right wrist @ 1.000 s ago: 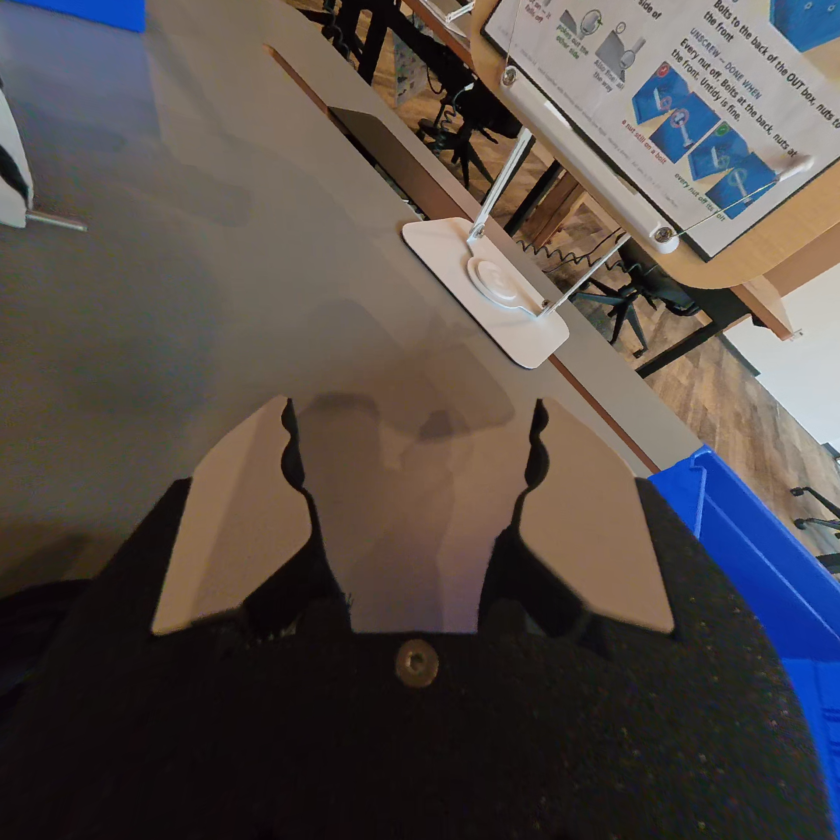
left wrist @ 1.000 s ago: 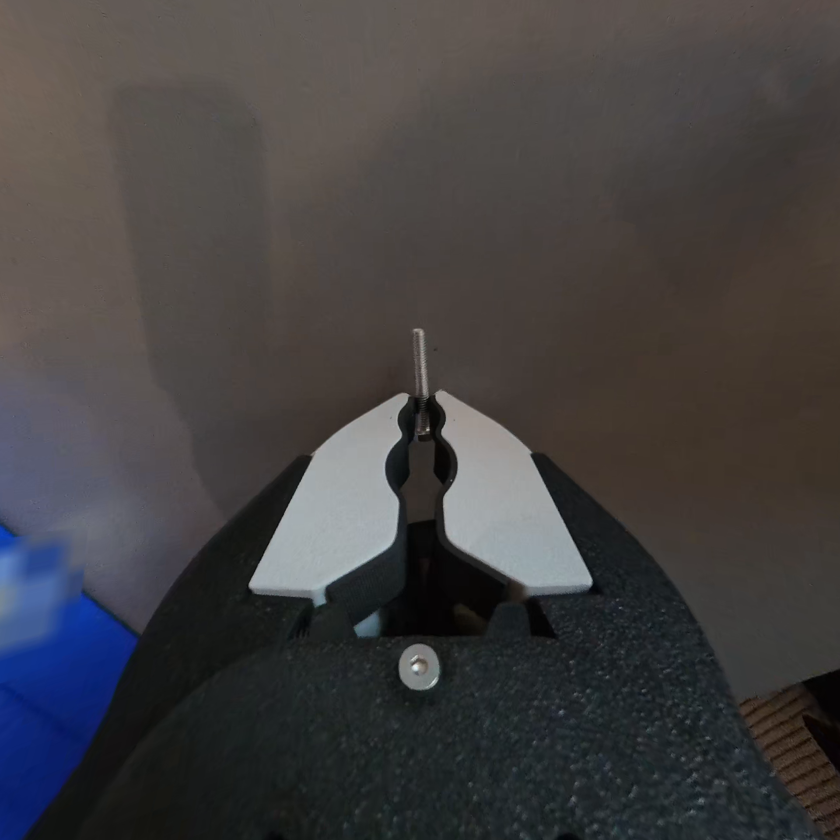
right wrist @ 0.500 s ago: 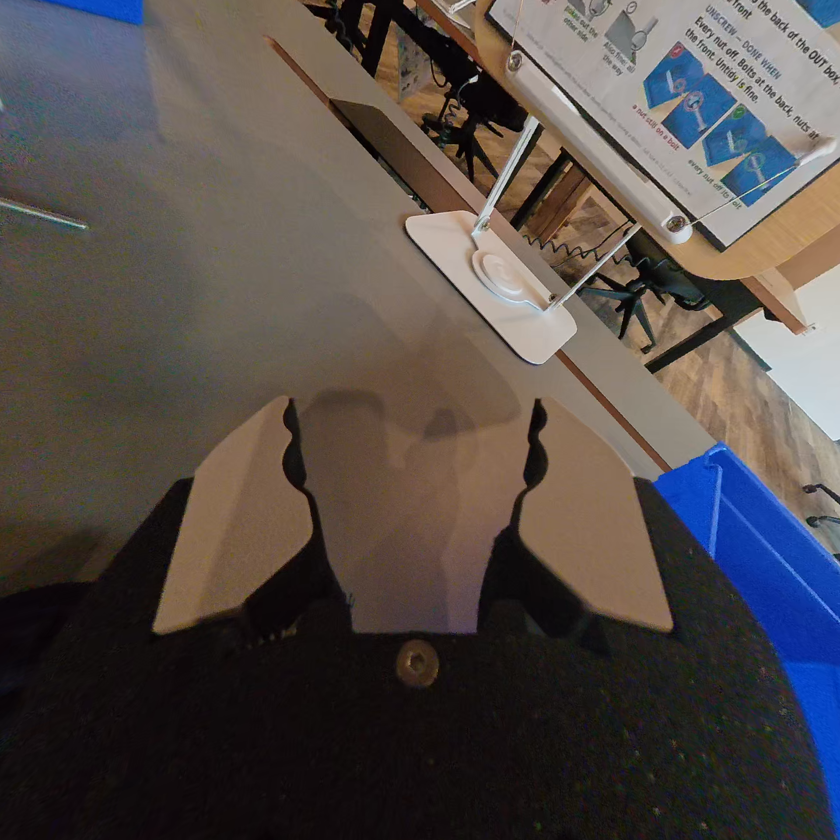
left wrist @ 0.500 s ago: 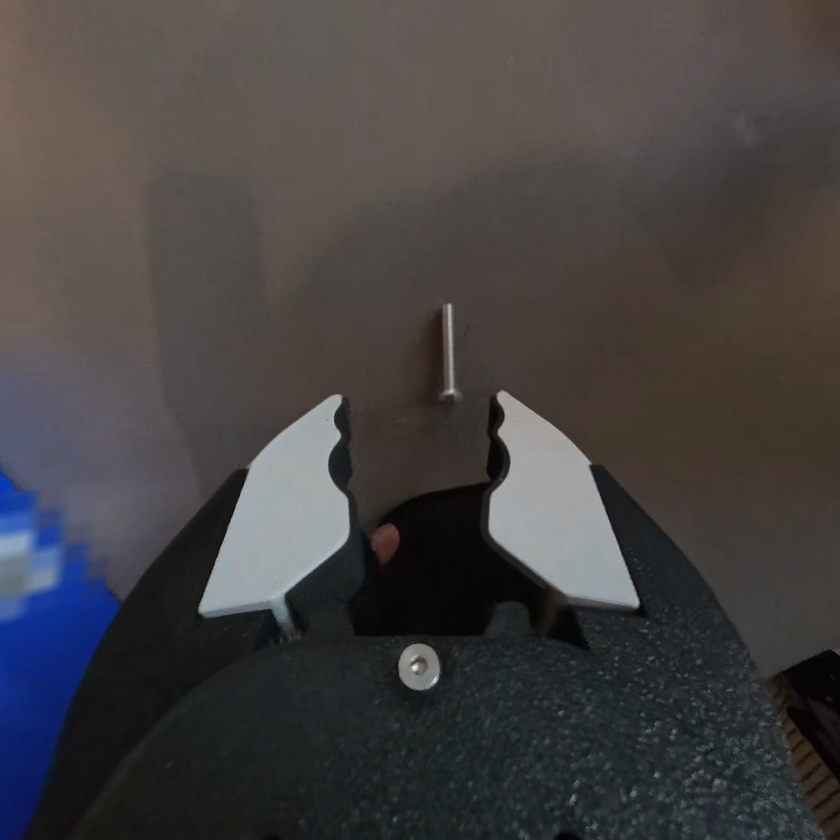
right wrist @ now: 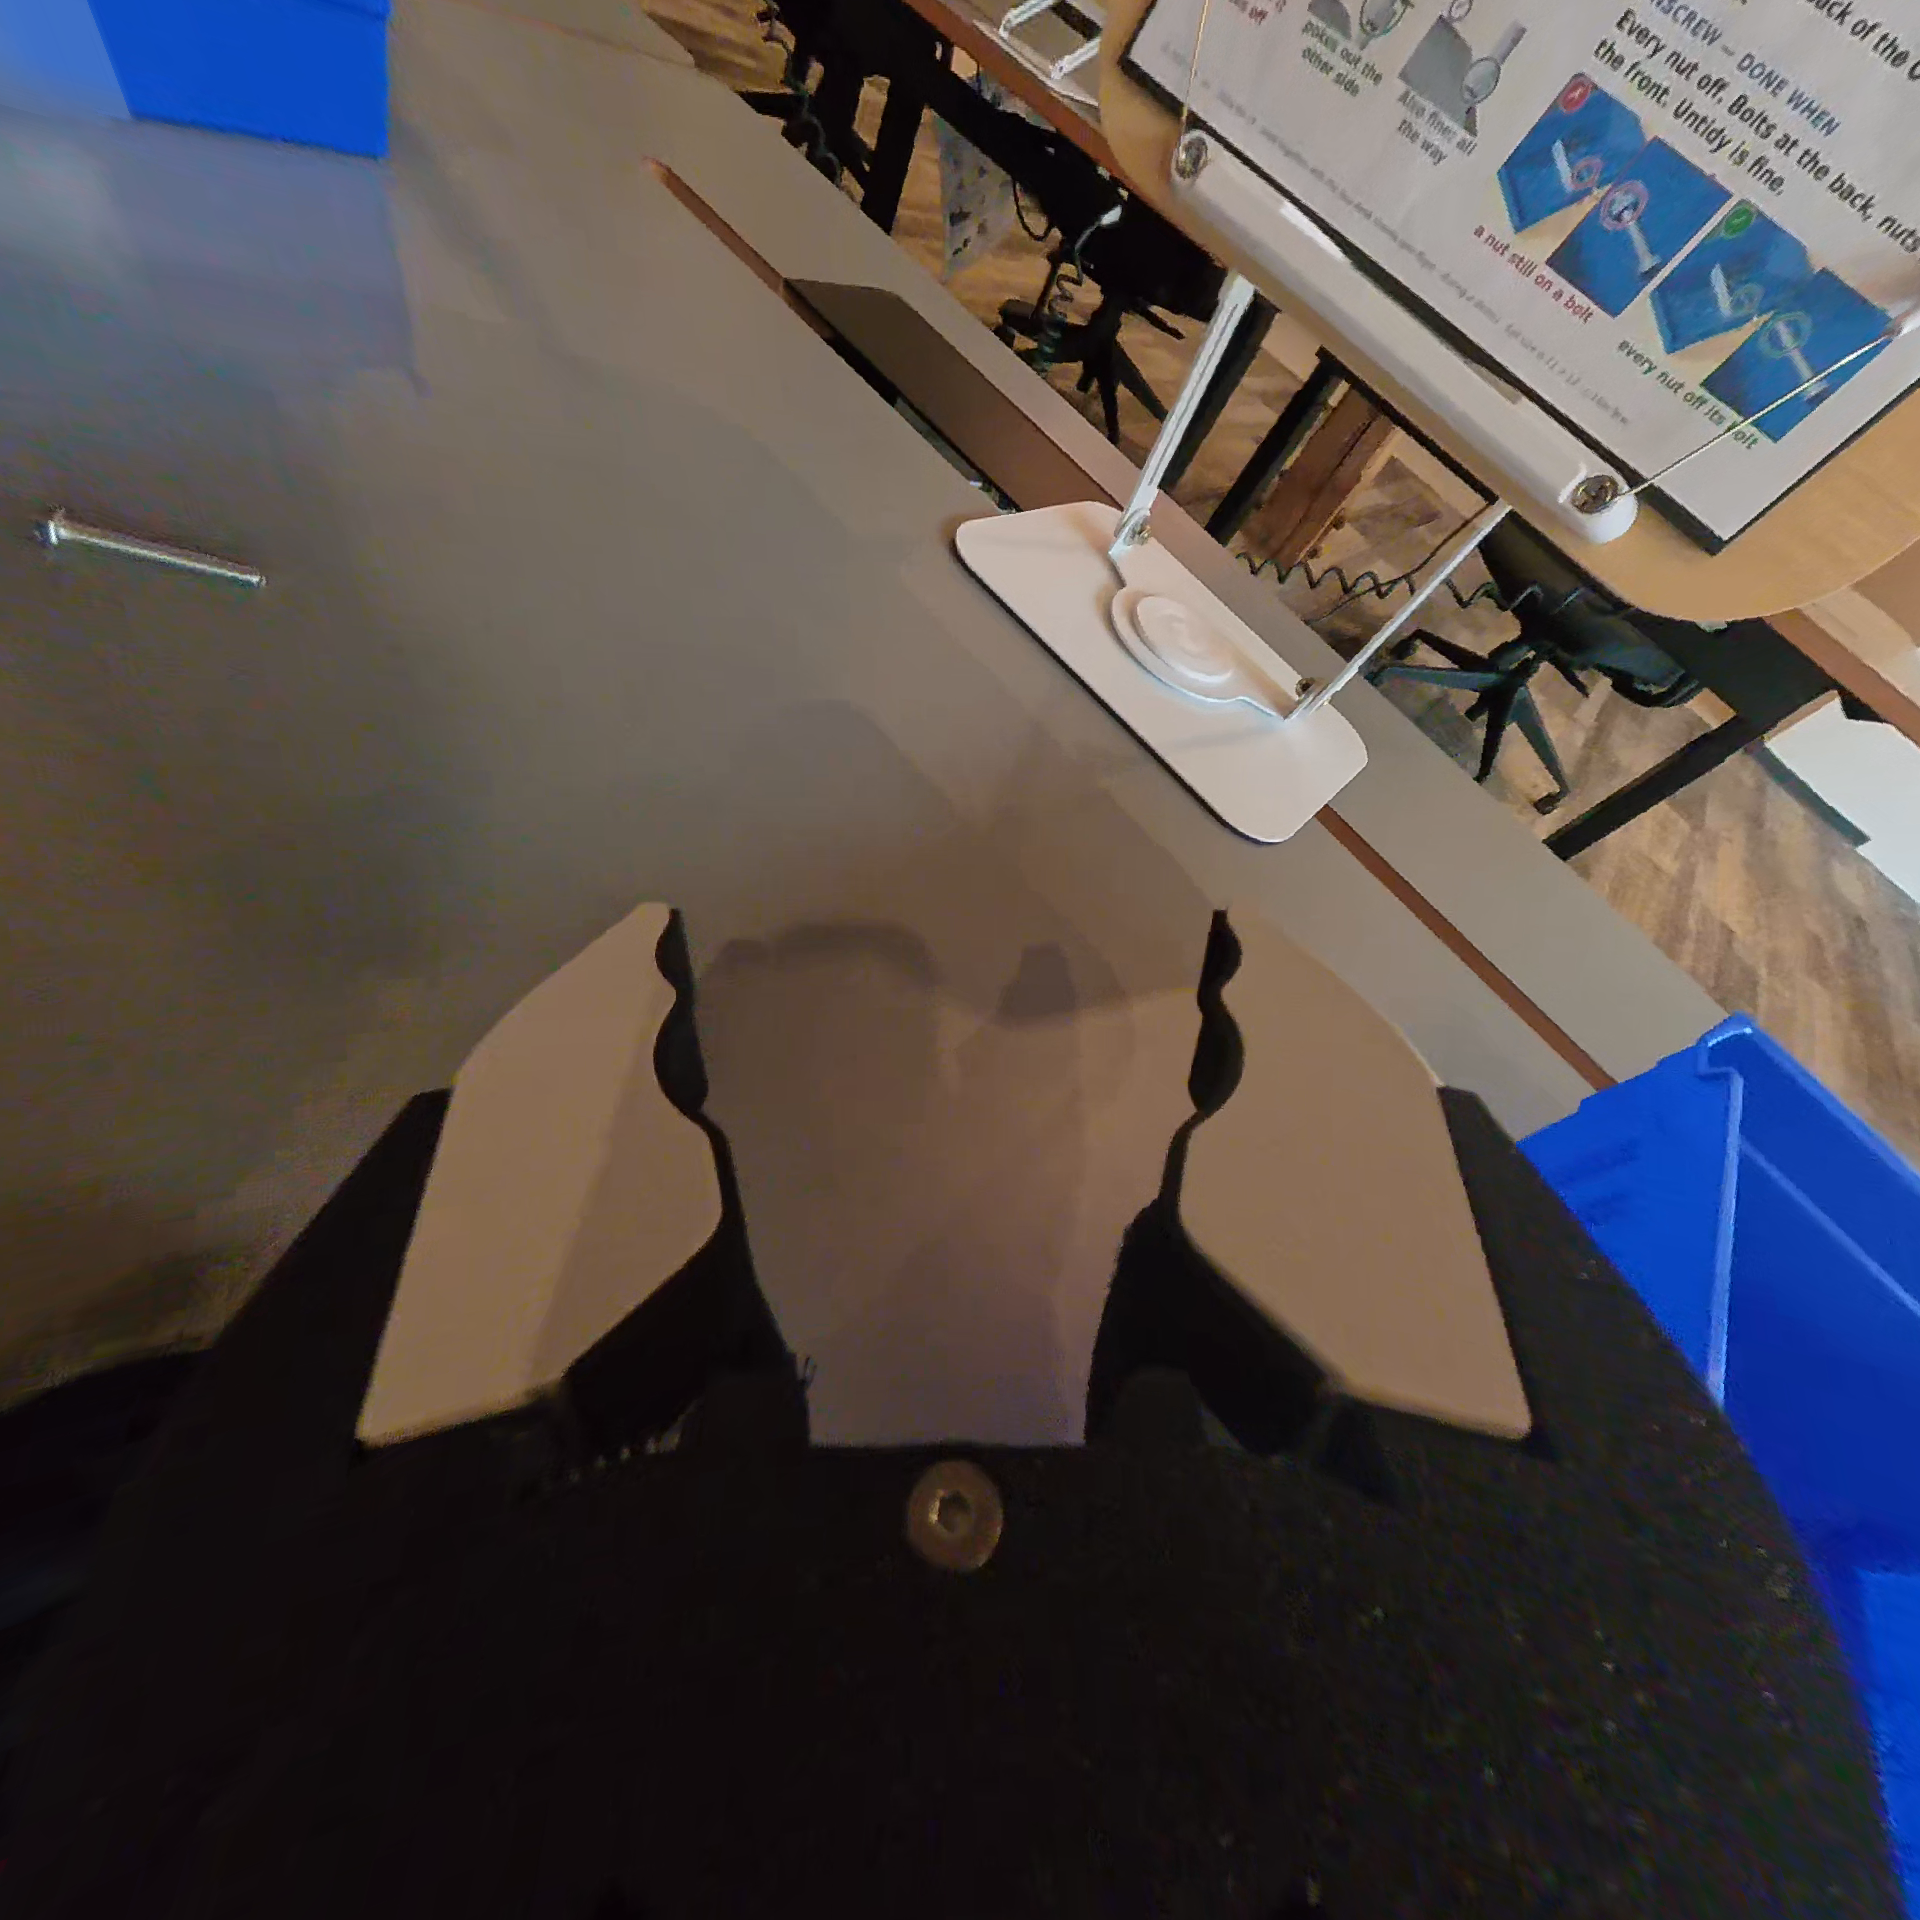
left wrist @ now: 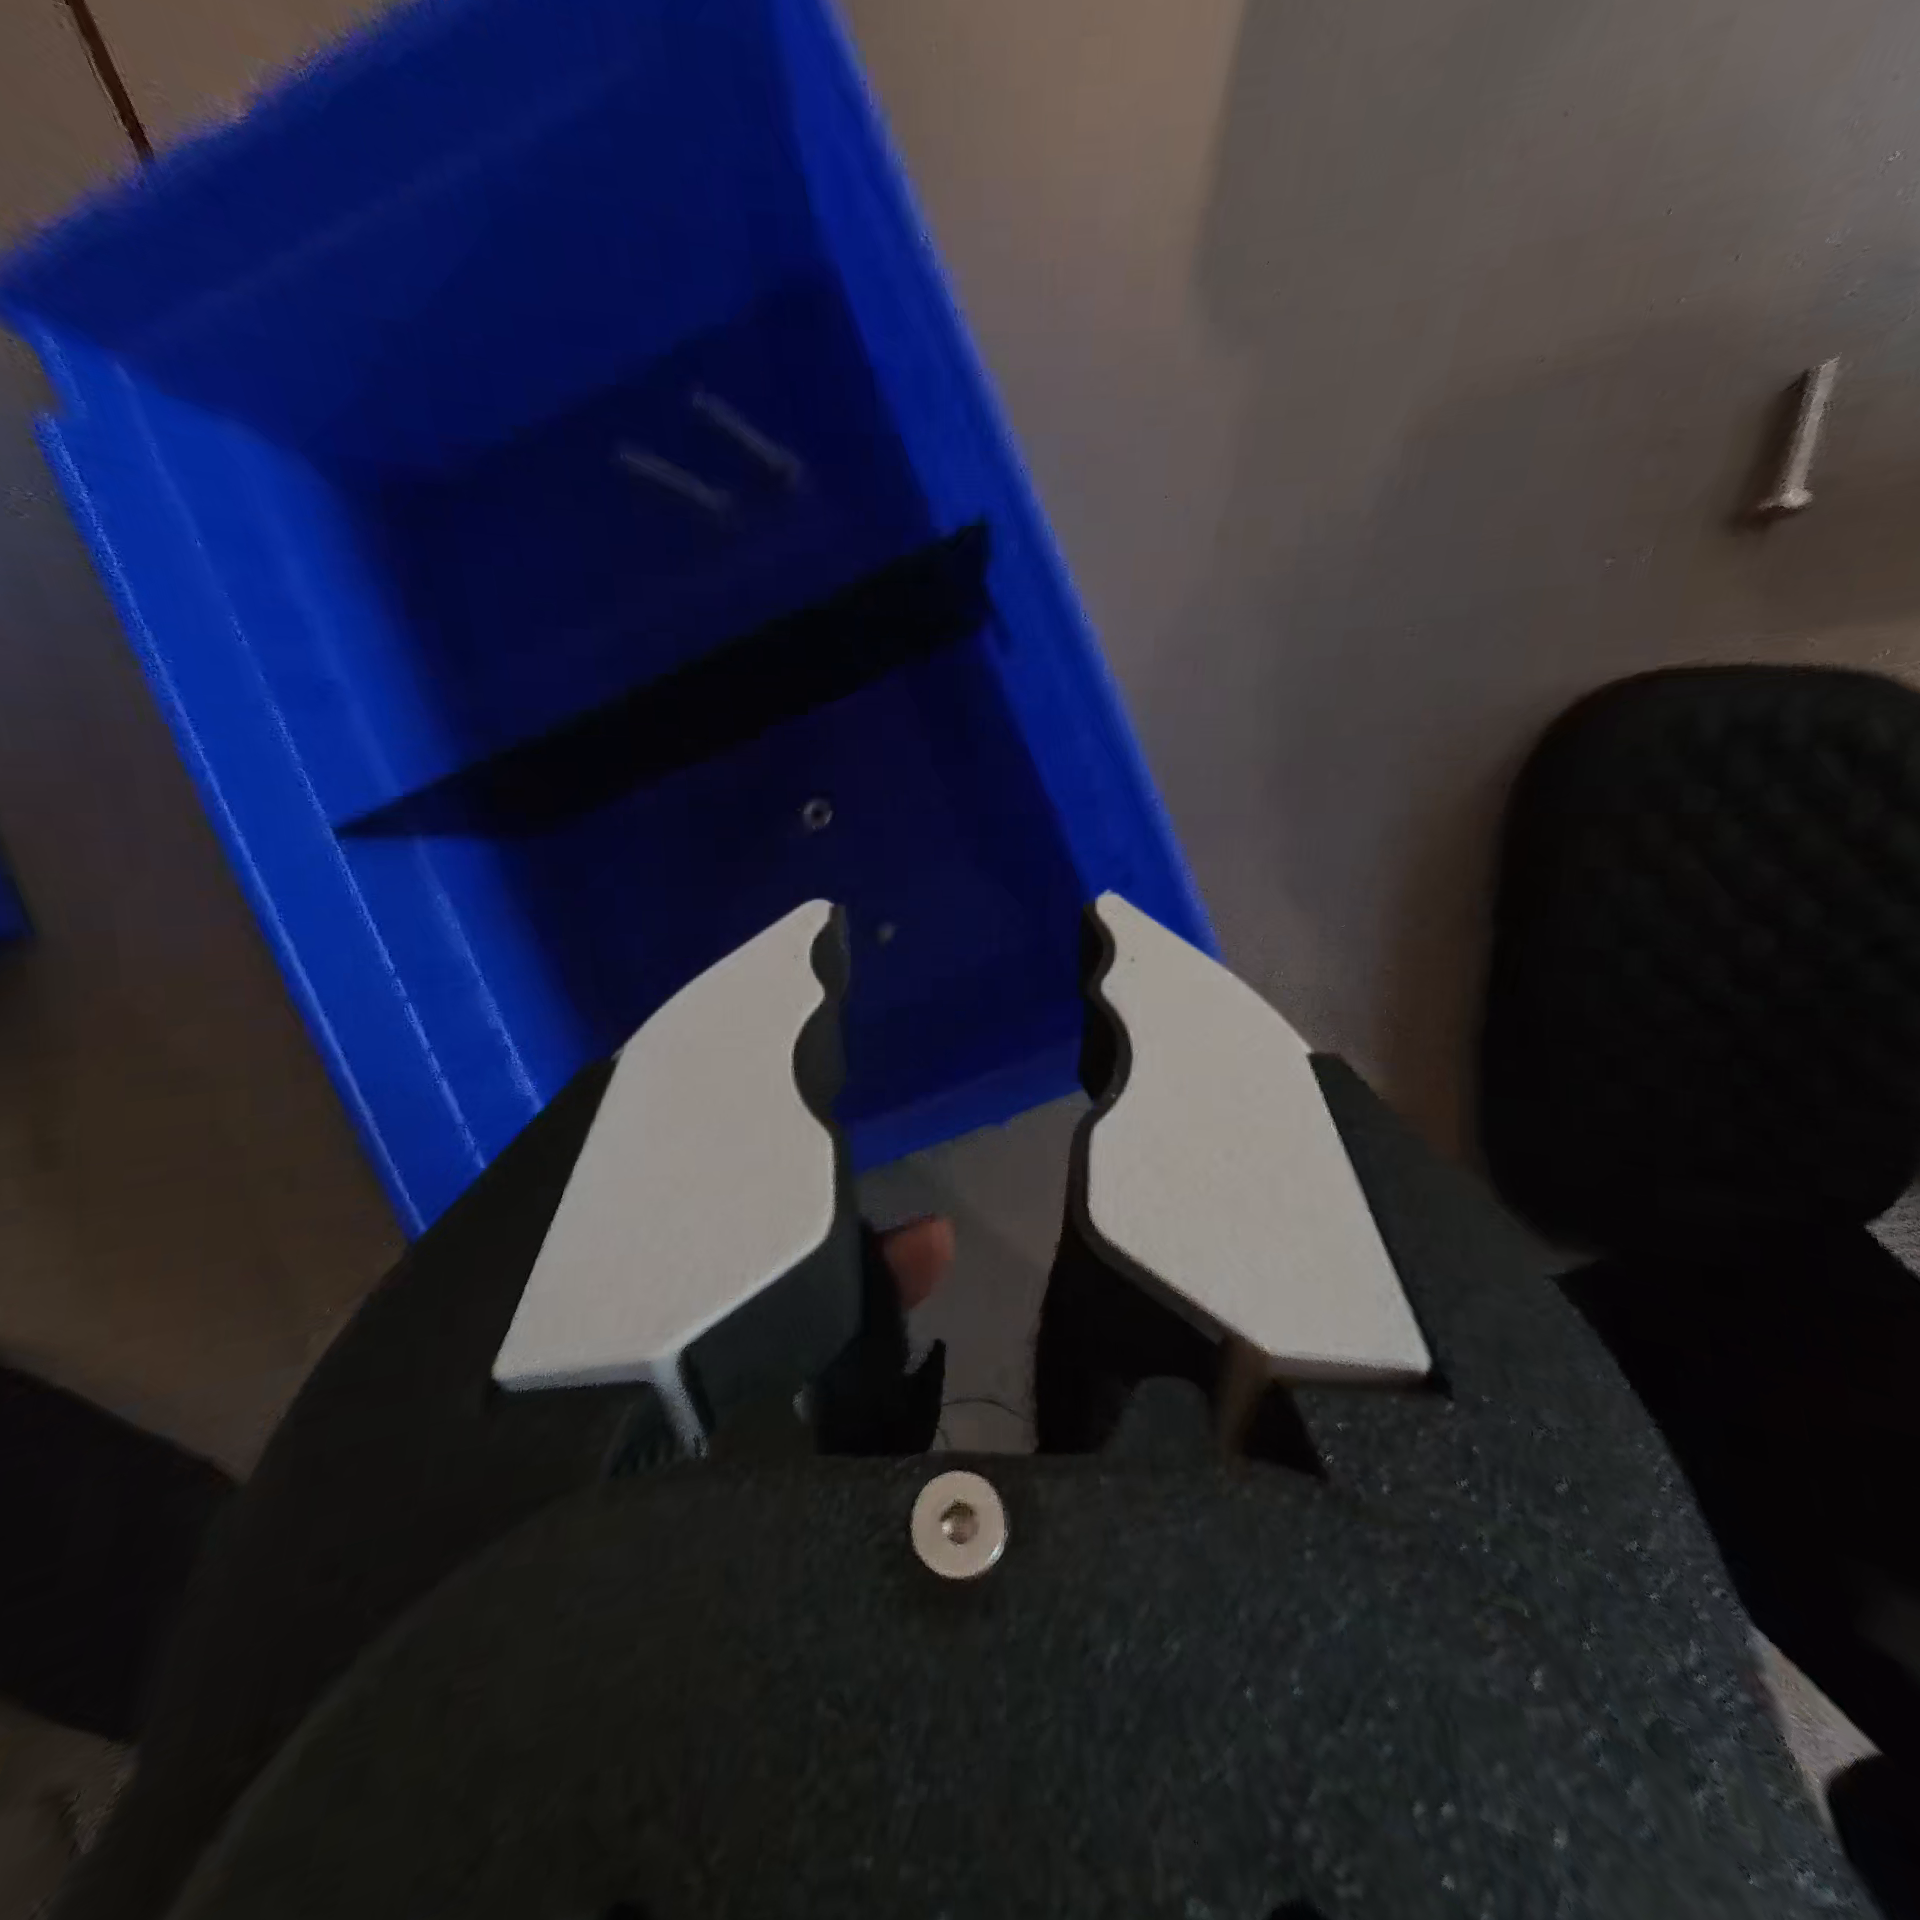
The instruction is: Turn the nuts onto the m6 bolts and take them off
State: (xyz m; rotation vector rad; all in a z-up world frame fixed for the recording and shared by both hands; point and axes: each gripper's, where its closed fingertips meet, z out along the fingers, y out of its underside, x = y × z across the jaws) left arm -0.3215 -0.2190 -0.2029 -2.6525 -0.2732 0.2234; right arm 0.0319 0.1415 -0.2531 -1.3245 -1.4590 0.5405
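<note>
The left gripper (left wrist: pixel 961 925) is open and empty above the blue bin (left wrist: pixel 343 904), where two nuts (left wrist: pixel 818 814) lie in front and two bolts (left wrist: pixel 727 447) behind. The right gripper (right wrist: pixel 940 925) is wide open, empty. One bare bolt (right wrist: pixel 151 551) lies on the table (right wrist: pixel 520 675), probably still to be put away.

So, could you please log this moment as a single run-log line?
left gripper: open, empty, over blue bin | right gripper: open, empty, over table | bolt: loose on table | bin: two bolts back, nut front
</note>
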